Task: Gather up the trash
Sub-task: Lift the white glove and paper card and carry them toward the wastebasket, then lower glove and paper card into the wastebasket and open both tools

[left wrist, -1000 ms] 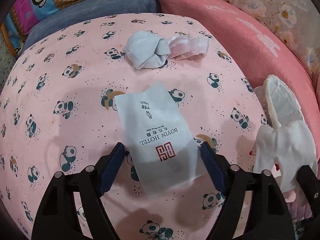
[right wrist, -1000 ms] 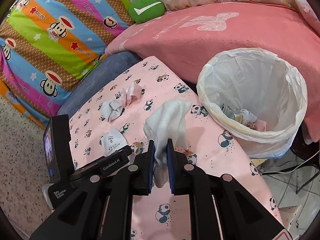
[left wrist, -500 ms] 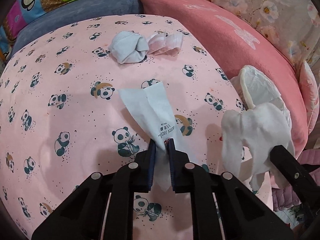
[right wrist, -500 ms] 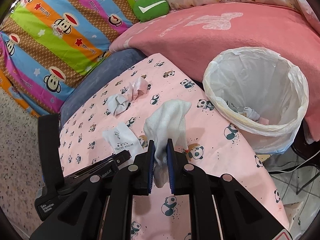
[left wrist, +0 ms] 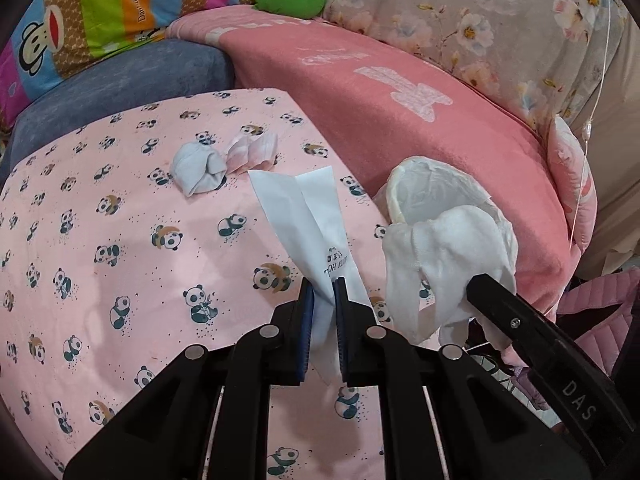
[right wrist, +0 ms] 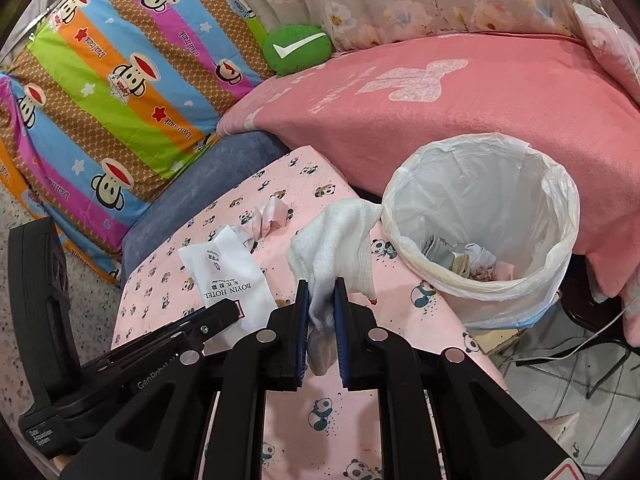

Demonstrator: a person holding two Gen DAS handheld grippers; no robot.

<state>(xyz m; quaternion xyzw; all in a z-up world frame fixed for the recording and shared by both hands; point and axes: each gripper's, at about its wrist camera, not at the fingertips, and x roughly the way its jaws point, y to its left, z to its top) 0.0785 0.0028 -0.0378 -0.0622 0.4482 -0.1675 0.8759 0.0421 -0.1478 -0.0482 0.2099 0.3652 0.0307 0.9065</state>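
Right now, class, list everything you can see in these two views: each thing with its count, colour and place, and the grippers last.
Hotel paper packet: one, white, held above the panda cloth.
White cloth: one, held beside the bin.
Crumpled trash: two, one grey-white, one pink-white, touching, far side of the cloth.
Bin: one, white liner, right of the cloth, trash inside.
Panda cloth: one, pink, underneath.
Blanket: one, pink, behind the bin.
Striped monkey pillow: one, multicoloured, back left.
Green cushion: one, at the back.
Left gripper: black, shut on the packet.
Right gripper: black, shut on the cloth.
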